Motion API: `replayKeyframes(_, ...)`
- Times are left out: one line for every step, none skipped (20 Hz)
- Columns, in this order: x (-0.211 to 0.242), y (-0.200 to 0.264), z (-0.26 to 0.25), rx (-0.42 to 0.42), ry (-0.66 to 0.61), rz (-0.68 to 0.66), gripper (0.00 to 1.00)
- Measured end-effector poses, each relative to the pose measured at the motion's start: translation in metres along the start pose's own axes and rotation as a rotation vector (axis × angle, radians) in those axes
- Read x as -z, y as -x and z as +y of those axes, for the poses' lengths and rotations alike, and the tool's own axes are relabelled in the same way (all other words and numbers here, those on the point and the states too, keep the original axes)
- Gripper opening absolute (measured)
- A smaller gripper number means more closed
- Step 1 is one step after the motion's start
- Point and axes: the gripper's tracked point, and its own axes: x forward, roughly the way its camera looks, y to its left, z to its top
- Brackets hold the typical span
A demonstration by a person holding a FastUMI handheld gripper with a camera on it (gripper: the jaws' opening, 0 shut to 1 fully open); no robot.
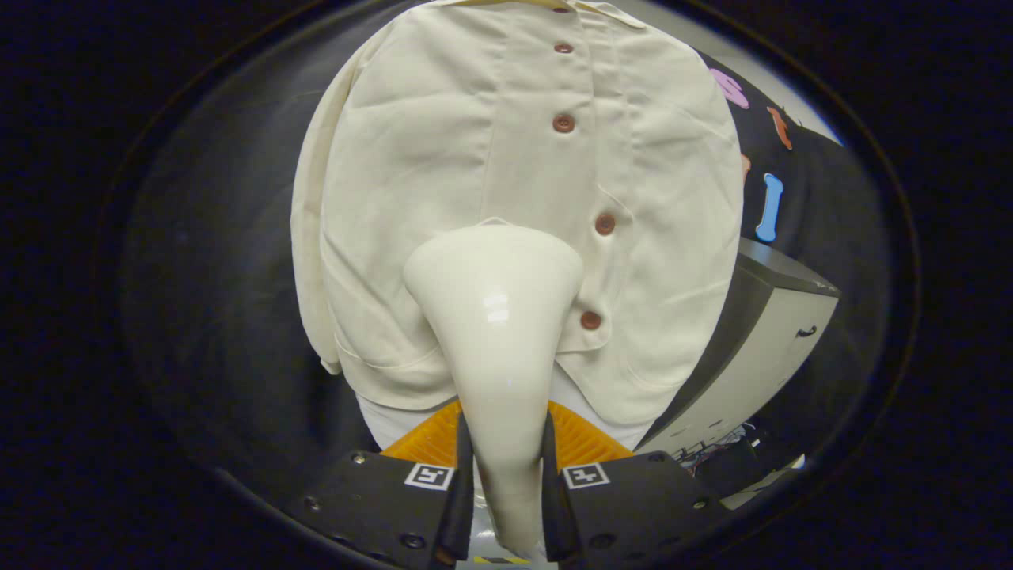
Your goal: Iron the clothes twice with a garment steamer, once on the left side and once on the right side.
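Two fingers of the gripper [506,483] clamp the narrow neck of the garment steamer [498,332], one on each side, so the tool is firmly grasped. Its flared head points at the cream shirt [443,174], which hangs front-on with its button placket [563,123] running down just right of the head. The head sits over the shirt's lower half, left of the placket; whether it touches the cloth cannot be told.

Likely hazards: the head's rim could snag the placket edge or a button if swept rightward across it, and the glossy neck could twist between the fingers under side load.

Room for motion: above the head the shirt's left panel offers a long, unobstructed run up to the collar. Right of the shirt, a grey cabinet [760,340] stands close to the hem and limits low sweeps there; left of the shirt lies only dark backdrop.
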Motion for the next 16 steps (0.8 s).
replayKeyframes(0.008,-0.001,0.001,-0.003,-0.001,0.013,0.36)
replayKeyframes(0.013,-0.001,0.002,-0.004,-0.005,0.022,0.36)
replayKeyframes(0.019,-0.002,0.002,-0.007,-0.008,0.031,0.36)
replayKeyframes(0.023,-0.003,0.002,-0.009,-0.007,0.038,0.36)
replayKeyframes(0.028,-0.003,0.001,-0.008,-0.003,0.049,0.36)
replayKeyframes(0.031,-0.002,0.002,-0.009,0.000,0.055,0.36)
replayKeyframes(0.035,-0.002,0.002,-0.010,0.000,0.063,0.36)
replayKeyframes(0.038,0.001,0.003,-0.015,0.003,0.070,0.36)
replayKeyframes(0.038,0.003,0.004,-0.023,0.009,0.069,0.36)
replayKeyframes(0.038,0.007,0.004,-0.026,0.011,0.067,0.36)
replayKeyframes(0.037,0.014,0.004,-0.024,0.012,0.059,0.36)
replayKeyframes(0.035,0.021,0.005,-0.026,0.012,0.047,0.36)
replayKeyframes(0.032,0.030,0.004,-0.026,0.012,0.036,0.36)
replayKeyframes(0.028,0.040,0.002,-0.027,0.012,0.027,0.36)
replayKeyframes(0.025,0.050,0.000,-0.026,0.012,0.019,0.36)
replayKeyframes(0.021,0.062,-0.003,-0.024,0.013,0.014,0.36)
